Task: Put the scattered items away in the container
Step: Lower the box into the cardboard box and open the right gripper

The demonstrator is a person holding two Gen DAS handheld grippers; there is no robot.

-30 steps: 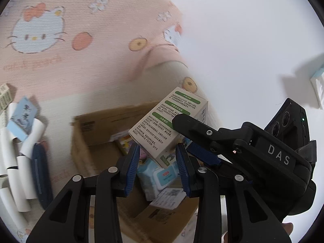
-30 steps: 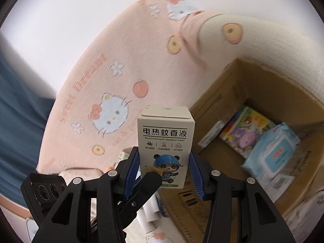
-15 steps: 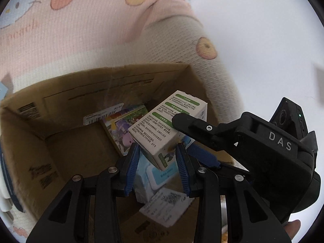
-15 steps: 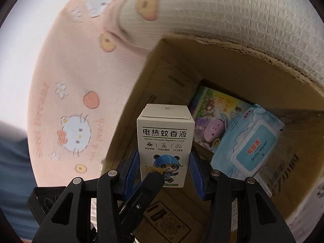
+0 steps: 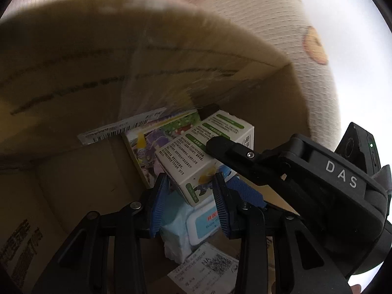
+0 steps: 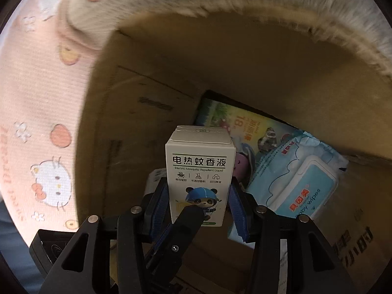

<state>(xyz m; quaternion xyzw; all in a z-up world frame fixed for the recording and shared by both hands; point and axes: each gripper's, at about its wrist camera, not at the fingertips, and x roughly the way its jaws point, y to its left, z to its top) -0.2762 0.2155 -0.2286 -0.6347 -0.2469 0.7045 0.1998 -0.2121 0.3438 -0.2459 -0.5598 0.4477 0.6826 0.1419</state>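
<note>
While both hands hang over the open cardboard box (image 6: 156, 93), everything here turns on what lies straight below the load! The right gripper (image 6: 199, 203) has its blue pads clamped on the two side faces of the mosquito repellent carton (image 6: 199, 171), jaws roughly halfway apart, with the carton's long axis running forward along the fingers and down towards the box floor. And look at this: the left gripper (image 5: 191, 203) is pinching the same carton, seen from its printed back face (image 5: 196, 152), near the lower end, one finger reaching across into the right wrist view. So it is a two-handed carry, neither hand nearer than the other. Directly beyond the carton's far end lie the picture book (image 6: 245, 127) and, to the right, the baby wipes pack (image 6: 301, 186), both already on the bottom. My read: the drop lands on or just beside those two.
</note>
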